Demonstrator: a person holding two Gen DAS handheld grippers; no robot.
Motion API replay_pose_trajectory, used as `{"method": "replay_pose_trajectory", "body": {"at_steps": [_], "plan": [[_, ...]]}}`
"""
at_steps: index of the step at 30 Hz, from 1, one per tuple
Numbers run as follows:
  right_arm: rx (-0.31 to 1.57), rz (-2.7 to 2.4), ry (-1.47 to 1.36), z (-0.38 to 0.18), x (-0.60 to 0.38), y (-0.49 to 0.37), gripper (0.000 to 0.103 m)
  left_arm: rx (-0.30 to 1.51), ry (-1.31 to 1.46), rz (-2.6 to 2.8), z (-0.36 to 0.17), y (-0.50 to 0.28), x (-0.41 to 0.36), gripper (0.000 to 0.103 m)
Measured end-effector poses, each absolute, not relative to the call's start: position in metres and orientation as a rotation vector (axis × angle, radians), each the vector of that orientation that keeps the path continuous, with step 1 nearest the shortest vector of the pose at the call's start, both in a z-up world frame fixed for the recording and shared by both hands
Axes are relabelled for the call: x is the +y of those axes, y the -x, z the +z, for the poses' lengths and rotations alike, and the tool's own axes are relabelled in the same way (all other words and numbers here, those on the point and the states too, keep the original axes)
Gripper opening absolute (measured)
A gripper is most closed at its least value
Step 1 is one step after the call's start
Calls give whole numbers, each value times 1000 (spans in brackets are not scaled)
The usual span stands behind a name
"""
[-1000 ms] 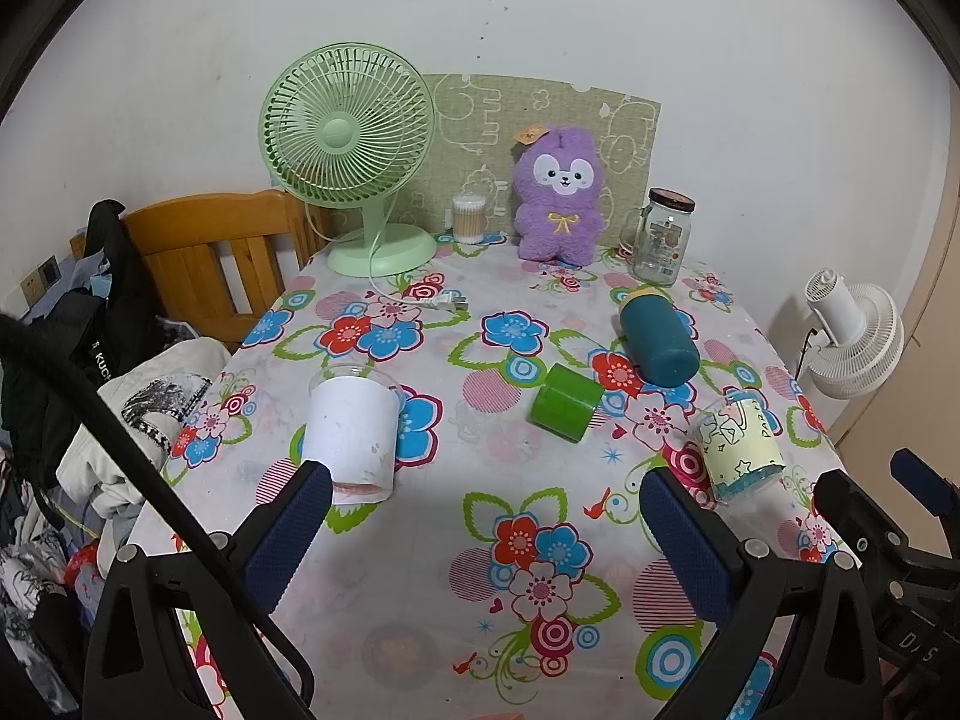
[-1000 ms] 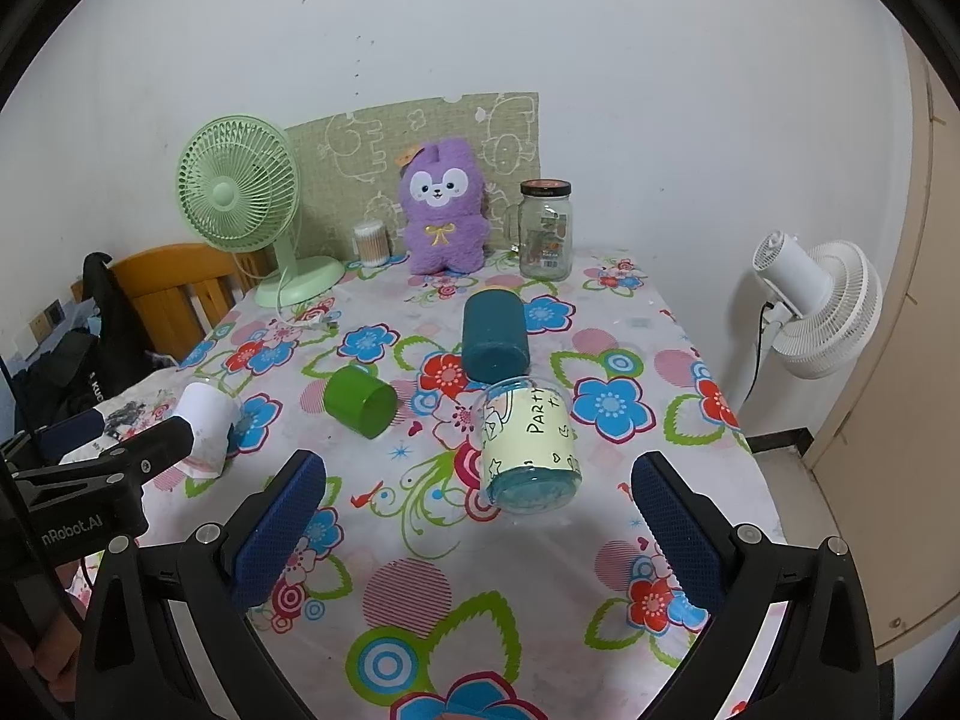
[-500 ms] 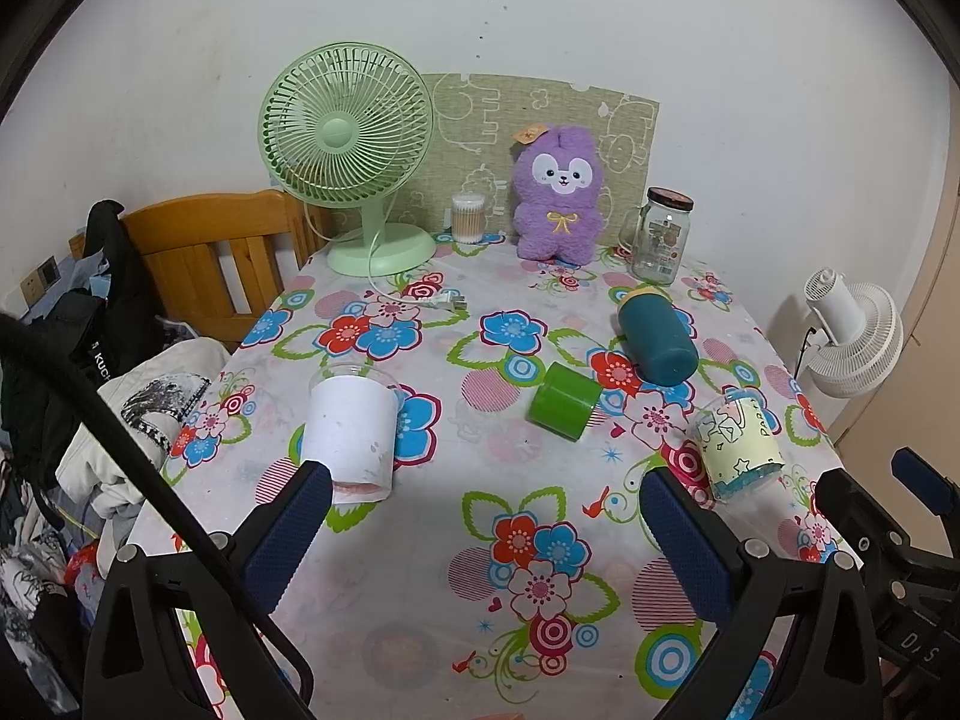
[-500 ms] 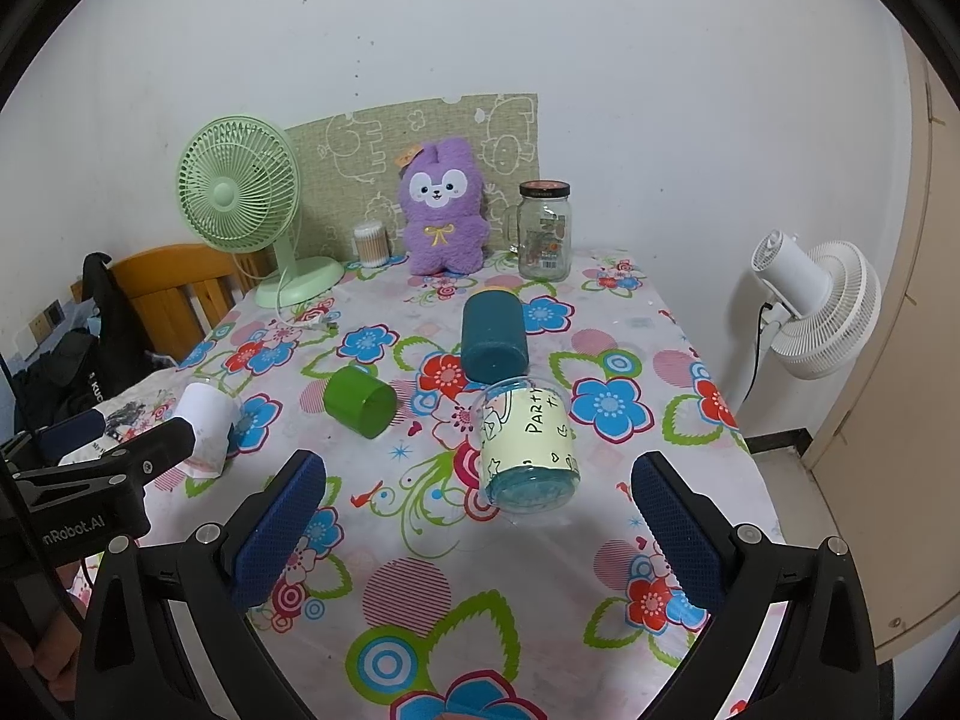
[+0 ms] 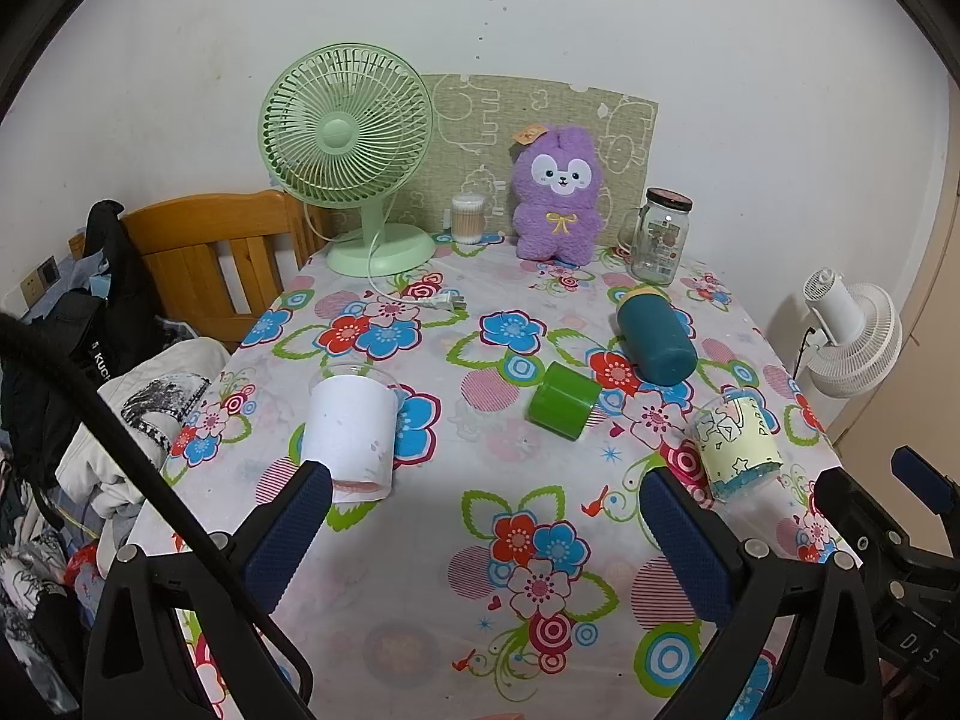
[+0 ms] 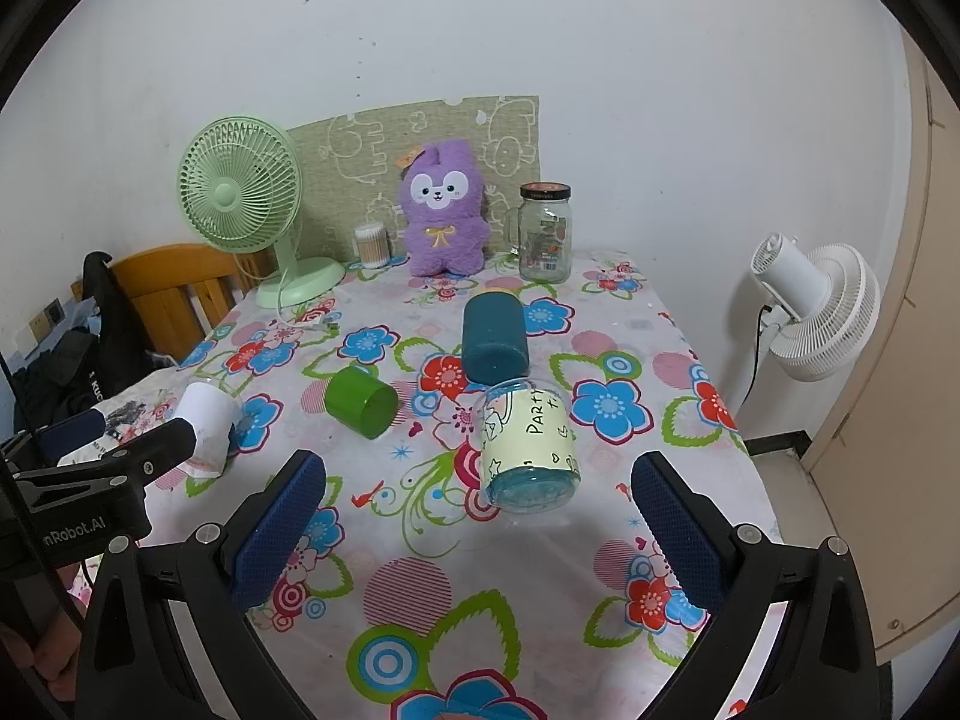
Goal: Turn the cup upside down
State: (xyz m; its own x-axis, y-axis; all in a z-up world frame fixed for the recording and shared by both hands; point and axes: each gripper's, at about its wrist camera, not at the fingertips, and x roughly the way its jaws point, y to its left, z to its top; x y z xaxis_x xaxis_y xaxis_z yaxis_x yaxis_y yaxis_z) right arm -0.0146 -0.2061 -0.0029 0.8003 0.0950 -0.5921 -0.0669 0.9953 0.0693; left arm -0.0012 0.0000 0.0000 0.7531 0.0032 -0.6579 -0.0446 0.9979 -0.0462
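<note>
Hovering much as a second ago, both the left tongs (image 5: pixel 480 531) and right tongs (image 6: pixel 480 525) gape empty while the yellow cup (image 6: pixel 528 444) lies sideways on the table (image 6: pixel 420 588), so flipping hasn't begun.

green fan (image 5: pixel 345 138), purple plush (image 5: pixel 559 192), glass jar (image 5: pixel 660 235) — along the wall.
</note>
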Motion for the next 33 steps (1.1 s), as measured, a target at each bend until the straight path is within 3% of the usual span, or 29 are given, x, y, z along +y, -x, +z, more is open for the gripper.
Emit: {"method": "replay_pose_trajectory", "body": {"at_steps": [33], "plan": [[657,85,-44,-4,-210,6,103,745,64,29,-6,-7,-5,103]]}}
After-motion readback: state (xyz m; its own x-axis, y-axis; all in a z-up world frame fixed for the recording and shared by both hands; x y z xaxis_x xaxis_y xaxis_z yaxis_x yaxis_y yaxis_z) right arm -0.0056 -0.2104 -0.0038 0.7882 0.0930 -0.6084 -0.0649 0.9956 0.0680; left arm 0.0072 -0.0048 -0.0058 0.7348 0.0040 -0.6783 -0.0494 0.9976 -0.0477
